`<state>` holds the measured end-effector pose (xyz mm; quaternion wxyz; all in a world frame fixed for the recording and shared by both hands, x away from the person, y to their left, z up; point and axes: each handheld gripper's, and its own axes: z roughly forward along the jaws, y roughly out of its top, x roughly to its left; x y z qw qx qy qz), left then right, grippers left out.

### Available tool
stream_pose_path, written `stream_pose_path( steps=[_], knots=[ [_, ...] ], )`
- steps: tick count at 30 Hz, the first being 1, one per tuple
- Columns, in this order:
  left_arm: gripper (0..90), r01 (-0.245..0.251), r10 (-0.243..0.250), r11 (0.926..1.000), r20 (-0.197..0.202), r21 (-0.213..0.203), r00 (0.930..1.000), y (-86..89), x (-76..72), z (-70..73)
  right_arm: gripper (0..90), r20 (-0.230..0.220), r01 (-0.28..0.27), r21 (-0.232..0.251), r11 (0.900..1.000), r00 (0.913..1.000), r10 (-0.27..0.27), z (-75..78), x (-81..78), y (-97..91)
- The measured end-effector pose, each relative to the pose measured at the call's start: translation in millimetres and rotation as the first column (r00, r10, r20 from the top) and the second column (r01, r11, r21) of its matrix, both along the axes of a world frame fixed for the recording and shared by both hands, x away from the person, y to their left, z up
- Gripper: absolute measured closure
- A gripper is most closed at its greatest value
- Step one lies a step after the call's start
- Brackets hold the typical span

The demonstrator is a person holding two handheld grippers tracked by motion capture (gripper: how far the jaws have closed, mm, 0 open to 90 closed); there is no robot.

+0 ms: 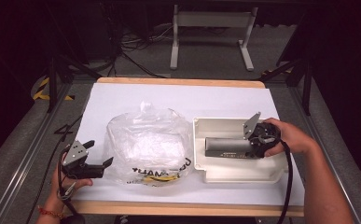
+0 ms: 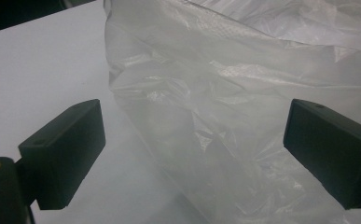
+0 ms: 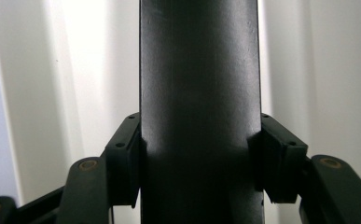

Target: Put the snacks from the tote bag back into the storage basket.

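Right gripper view: right gripper (image 3: 199, 154) clamped on dark bar (image 3: 199, 70), rigid, smooth, probably slippery. Best gripped mid-length, above cream tray (image 1: 234, 172). Left gripper (image 2: 192, 154) spread beside flimsy plastic bag (image 2: 243, 93).

dark grey tube (image 1: 225, 146), cream tray (image 1: 225, 174)

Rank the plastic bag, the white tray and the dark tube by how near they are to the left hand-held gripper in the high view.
1. Plastic bag: just right of the left hand-held gripper.
2. White tray: beyond the bag, right half of the table.
3. Dark tube: inside the tray, clamped by the right hand-held gripper.
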<state>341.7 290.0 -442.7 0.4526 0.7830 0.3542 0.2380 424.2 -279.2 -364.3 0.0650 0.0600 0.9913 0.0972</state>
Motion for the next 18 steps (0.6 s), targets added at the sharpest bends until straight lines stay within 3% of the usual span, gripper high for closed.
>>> stream_pose_path(
  steps=[18],
  knots=[
    [6.4,-0.001,0.001,1.0000,0.003,-0.001,1.0000,0.0,-0.1,0.1,41.3,-0.012,0.023,-0.029,0.9993,0.9997,-0.023,-7.5,1.4,1.0]
  ],
)
